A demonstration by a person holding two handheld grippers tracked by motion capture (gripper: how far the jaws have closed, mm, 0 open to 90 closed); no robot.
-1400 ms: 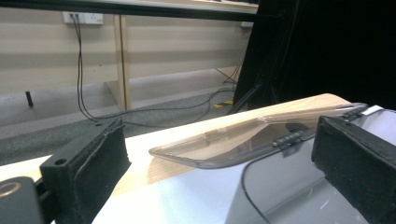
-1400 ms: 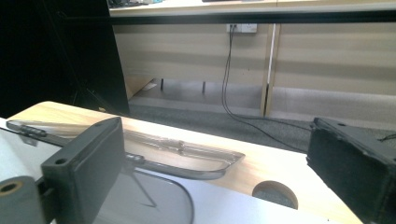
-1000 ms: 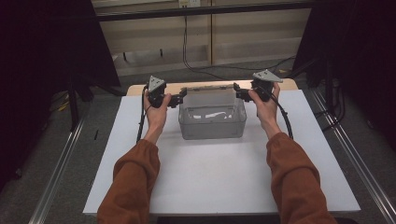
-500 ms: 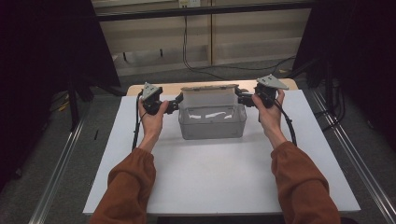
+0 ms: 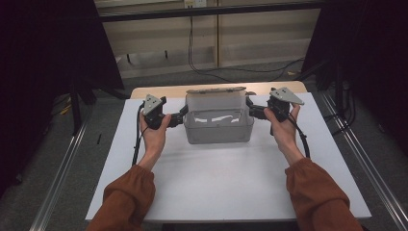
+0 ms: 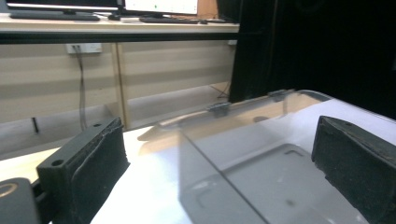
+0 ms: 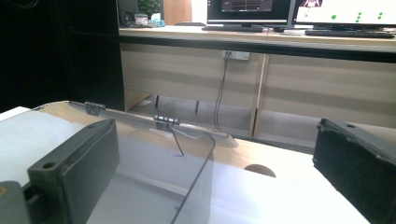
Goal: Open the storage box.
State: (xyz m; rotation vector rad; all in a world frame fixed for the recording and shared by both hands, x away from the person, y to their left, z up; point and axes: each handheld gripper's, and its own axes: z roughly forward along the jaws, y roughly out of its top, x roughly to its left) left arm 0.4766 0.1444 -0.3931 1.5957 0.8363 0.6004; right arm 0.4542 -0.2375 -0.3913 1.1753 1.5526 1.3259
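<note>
Left gripper (image 5: 179,119), right gripper (image 5: 254,111) flank clear box (image 5: 219,126), jaws spread.

We are looking at a clear plastic box (image 5: 219,126) whose walls are showing smooth and glossy, with grey plastic hinges (image 7: 166,120) sitting along the edge of its see-through lid (image 5: 216,100). We are seeing the box resting on a matt white sheet (image 5: 221,178) that is covering a table (image 5: 159,90) looking like pale, smooth wood at its far edge. We are noting that the left gripper (image 5: 179,119) and the right gripper (image 5: 252,110) are showing matt black jaws with rough, rubbery-looking pads (image 6: 100,154), dull grey plates on top, and the person's sleeves (image 5: 126,197) are looking like soft rust-coloured cloth.
</note>
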